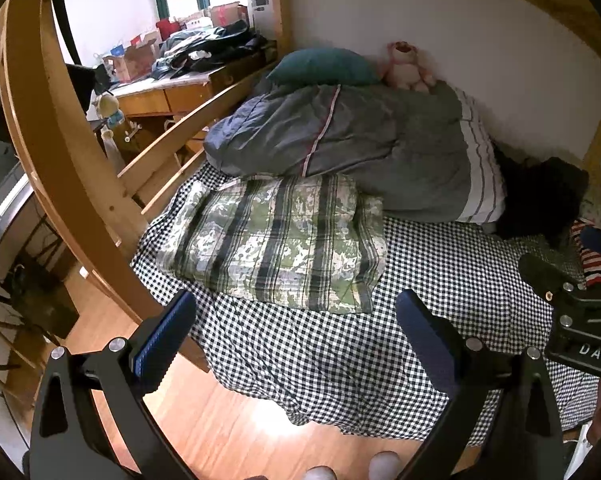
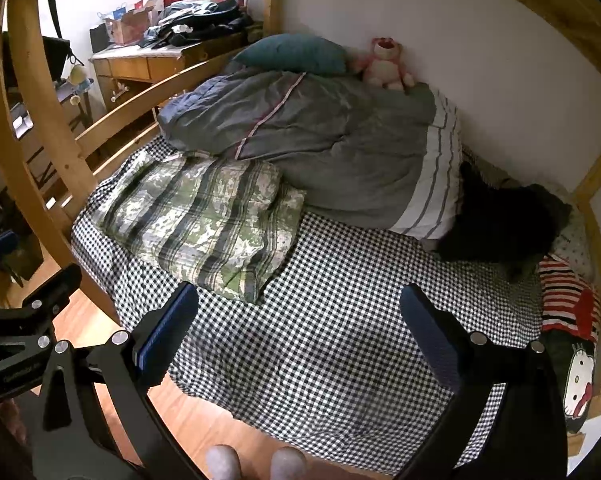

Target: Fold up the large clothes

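Left wrist view: the left tool [image 1: 296, 332] hangs over the bed's front edge, fingers spread wide and released, nothing between them. Under it lies the checkered sheet [image 1: 420, 280]. A folded green plaid blanket [image 1: 276, 240] sits toward the bed's left side, with a grey duvet [image 1: 360, 144] heaped behind it against the wall. A black garment [image 1: 540, 196] is bunched at the bed's back right, beside a striped garment [image 1: 596, 264] at the right edge.

Right wrist view: the right tool [image 2: 300, 332] is also released, fingers wide apart above the sheet [image 2: 340, 320]. The black garment [image 2: 500, 220] lies back right, touching the duvet [image 2: 340, 152]; the striped garment [image 2: 564, 296] sits just in front of it.
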Action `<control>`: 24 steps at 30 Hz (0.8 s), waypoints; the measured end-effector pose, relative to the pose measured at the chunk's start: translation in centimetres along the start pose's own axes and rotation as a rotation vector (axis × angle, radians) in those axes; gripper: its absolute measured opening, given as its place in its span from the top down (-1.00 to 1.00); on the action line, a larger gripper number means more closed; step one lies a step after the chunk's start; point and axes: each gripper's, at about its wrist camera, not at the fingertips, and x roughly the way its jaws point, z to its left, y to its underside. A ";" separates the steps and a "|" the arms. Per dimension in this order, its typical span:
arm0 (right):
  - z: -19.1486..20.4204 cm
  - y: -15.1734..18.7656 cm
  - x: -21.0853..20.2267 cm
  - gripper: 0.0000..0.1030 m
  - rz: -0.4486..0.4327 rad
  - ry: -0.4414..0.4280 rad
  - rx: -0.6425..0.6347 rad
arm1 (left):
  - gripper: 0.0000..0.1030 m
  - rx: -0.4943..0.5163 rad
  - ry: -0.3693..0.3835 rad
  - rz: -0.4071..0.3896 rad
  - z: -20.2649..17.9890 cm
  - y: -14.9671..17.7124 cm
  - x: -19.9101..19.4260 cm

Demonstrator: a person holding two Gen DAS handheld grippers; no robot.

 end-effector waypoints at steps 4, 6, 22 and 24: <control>0.0 0.2 0.0 -0.93 -0.001 0.005 0.001 | -0.90 -0.002 -0.013 -0.003 -0.1 0.0 -0.1; 0.0 0.2 0.0 -0.93 -0.001 0.005 0.001 | -0.90 -0.010 -0.011 0.001 0.0 0.0 -0.1; -0.1 0.1 -0.3 -0.93 -0.006 -0.020 0.012 | -0.90 -0.018 -0.023 0.003 0.0 0.1 -0.5; -0.1 0.0 -0.3 -0.93 -0.006 -0.022 0.011 | -0.90 -0.017 -0.025 0.004 -0.1 0.1 -0.5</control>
